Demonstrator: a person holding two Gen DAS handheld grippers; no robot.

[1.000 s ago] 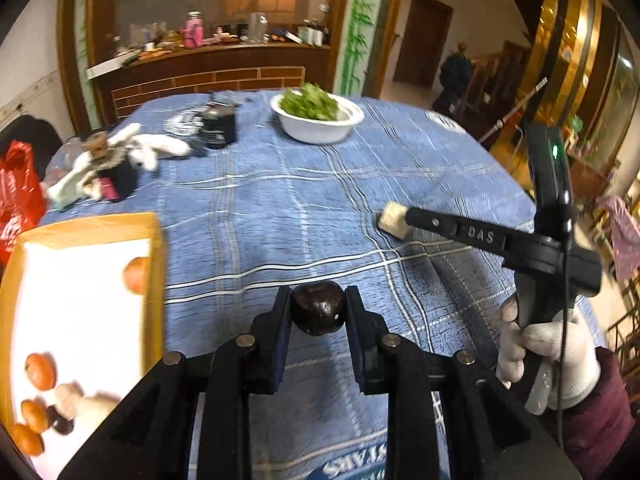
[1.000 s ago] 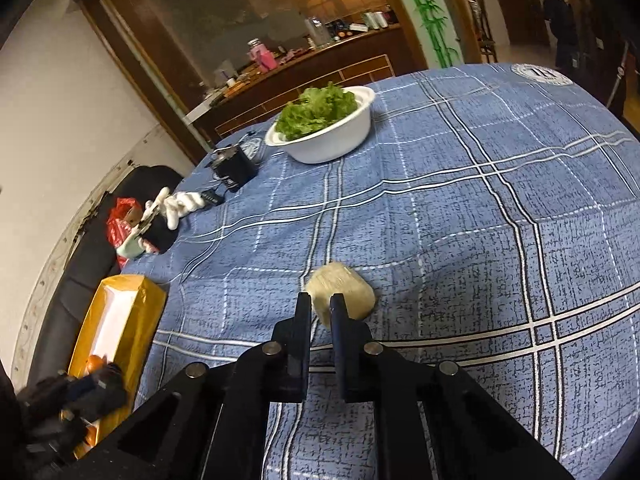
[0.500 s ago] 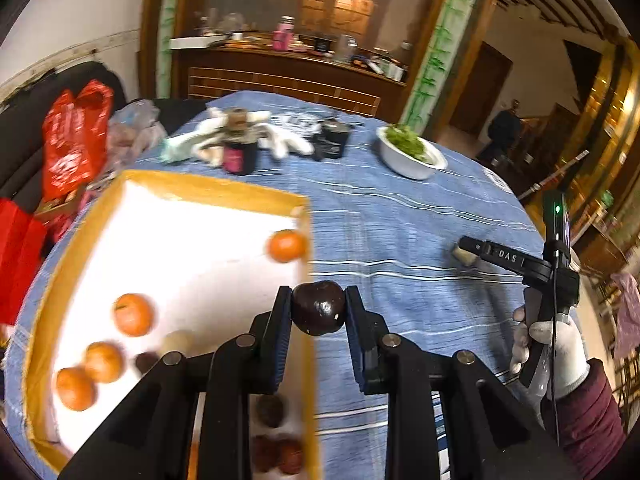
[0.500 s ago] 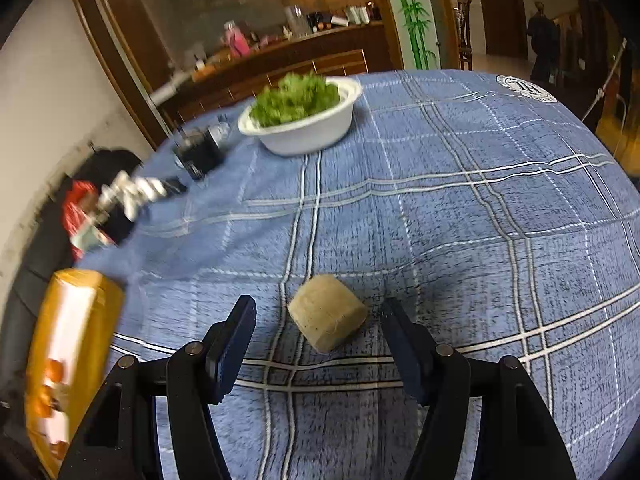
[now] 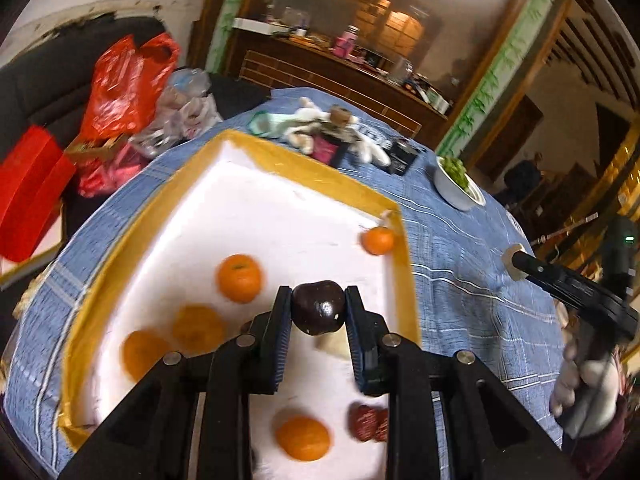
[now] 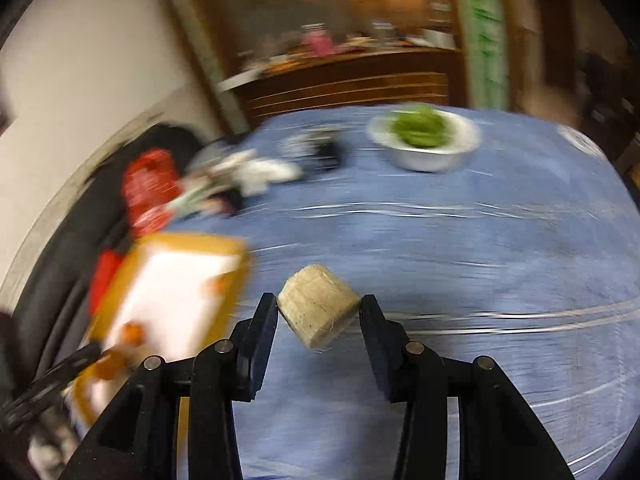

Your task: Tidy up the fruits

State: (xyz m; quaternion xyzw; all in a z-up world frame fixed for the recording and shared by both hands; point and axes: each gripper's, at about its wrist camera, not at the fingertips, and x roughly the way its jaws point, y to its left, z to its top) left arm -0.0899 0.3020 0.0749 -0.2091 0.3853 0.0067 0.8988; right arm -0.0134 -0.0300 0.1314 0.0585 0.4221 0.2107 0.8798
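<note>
A person's left claw (image 5: 319,312) grips a glossy, dark round fruit (image 5: 319,306) above the white floor of a yellow-rimmed tray (image 5: 394,216), poised for a drop. Beneath and beside that claw lie matte orange citrus fruits (image 5: 239,278), a knobbly red pair (image 5: 368,423) and a pale chunk, so much of the sorting looks done. The right claw (image 6: 318,316), whose jaws have just been closing, holds a pale, fibrous, blunt-edged block (image 6: 318,310) between its pads; the left pad touches it, while contact on the right cannot be told through the blur. It hangs over the blue checked cloth of the worktop (image 6: 480,264), the tray off to its left. Both pieces appear still to be set down; no other loose fruit shows on the cloth.
</note>
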